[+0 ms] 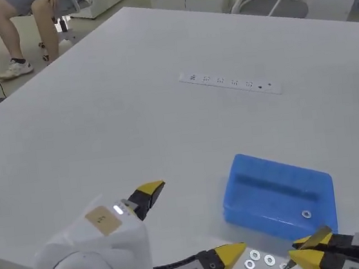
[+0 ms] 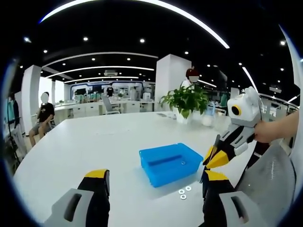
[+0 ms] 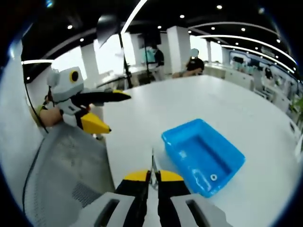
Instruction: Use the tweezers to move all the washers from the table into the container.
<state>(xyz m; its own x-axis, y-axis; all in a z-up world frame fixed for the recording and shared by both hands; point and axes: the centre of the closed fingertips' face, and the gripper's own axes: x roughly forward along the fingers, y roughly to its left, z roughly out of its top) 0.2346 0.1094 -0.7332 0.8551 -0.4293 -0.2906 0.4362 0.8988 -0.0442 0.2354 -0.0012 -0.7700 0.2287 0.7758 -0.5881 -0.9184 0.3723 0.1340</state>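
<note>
Three washers (image 1: 257,259) lie loose on the white counter (image 1: 132,114), clustered just off the near wall of the blue container (image 1: 278,194). A possible fourth sits at the tweezers' tip, too small to confirm. The lone washer (image 1: 306,214) rests on the container floor near its right end, as the right gripper view also shows (image 3: 213,177). The right tool (image 1: 312,249) enters low from the right with its jaws clenched on the tweezers (image 3: 152,164). Their thin prongs run forward along the tool's own axis. In the head view that axis lies low and nearly flat over the counter, pointing left at the cluster. The washers sit just beyond the tips, between the two tools. The right tool is the nearer by far and looks placed for the next pick. The container lies just behind and to the right of the cluster, so the carry should be short. The left tool (image 1: 189,221) hovers left of the washers with its jaws spread wide and grasping nothing. Its view looks across the cluster (image 2: 183,192) toward the container.
</note>
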